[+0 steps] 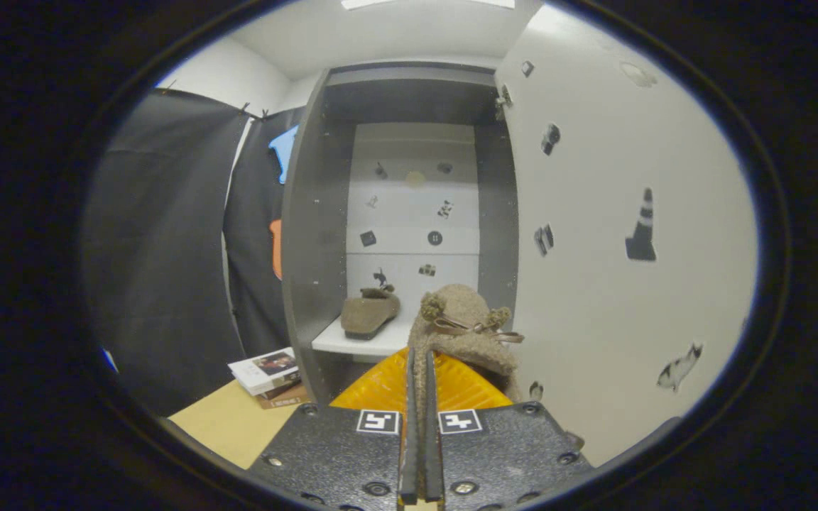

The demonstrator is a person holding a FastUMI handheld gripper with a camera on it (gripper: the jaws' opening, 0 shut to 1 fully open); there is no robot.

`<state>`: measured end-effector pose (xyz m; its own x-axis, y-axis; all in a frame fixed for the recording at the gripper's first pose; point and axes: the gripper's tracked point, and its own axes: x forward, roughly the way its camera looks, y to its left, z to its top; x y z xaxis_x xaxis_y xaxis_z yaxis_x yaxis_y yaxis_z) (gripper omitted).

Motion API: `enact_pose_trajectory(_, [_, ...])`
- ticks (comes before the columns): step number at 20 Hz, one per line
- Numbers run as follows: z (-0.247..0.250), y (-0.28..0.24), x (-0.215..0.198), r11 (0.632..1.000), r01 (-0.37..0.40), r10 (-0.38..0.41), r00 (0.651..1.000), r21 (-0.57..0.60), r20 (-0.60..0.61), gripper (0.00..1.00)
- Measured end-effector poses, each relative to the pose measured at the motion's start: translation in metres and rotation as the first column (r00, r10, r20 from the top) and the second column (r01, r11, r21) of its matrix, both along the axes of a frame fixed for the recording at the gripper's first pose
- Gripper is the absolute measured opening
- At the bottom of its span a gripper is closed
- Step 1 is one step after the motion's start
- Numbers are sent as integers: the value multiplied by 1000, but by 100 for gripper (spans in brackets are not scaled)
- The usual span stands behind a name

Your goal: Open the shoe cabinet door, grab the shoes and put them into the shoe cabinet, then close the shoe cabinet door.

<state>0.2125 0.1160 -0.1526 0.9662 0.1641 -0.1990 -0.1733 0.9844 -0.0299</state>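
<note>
Fuzzy shoes: one [462, 326] pinched in jaws, one [370, 314] on cabinet shelf [380, 342].

No text reads clearly; the books' [267, 372] covers seem too blurred.

The one camera rides on the gripper [420, 376] and looks forward along its two fingers, which rise from the foot of the view and are pinched together on a fuzzy slipper [462, 333]. It faces straight into the open shoe cabinet [324, 234] from close in front, level with the white shelf [352, 342] just beyond the fingers. The open door [615, 213] runs along the fingers' right, very near the lens; the fisheye bends both.
</note>
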Motion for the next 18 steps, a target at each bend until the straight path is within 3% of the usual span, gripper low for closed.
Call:
enact_pose_trajectory(4, [29, 12, 54, 997, -2, 5, 999, -82, 44, 7])
enact_pose_trajectory(9, [40, 30, 128, 996, -6, 10, 999, -90, 44, 8])
enact_pose_trajectory(18, [-30, 31, 237, 988, -3, -13, 995, -156, -98, 8])
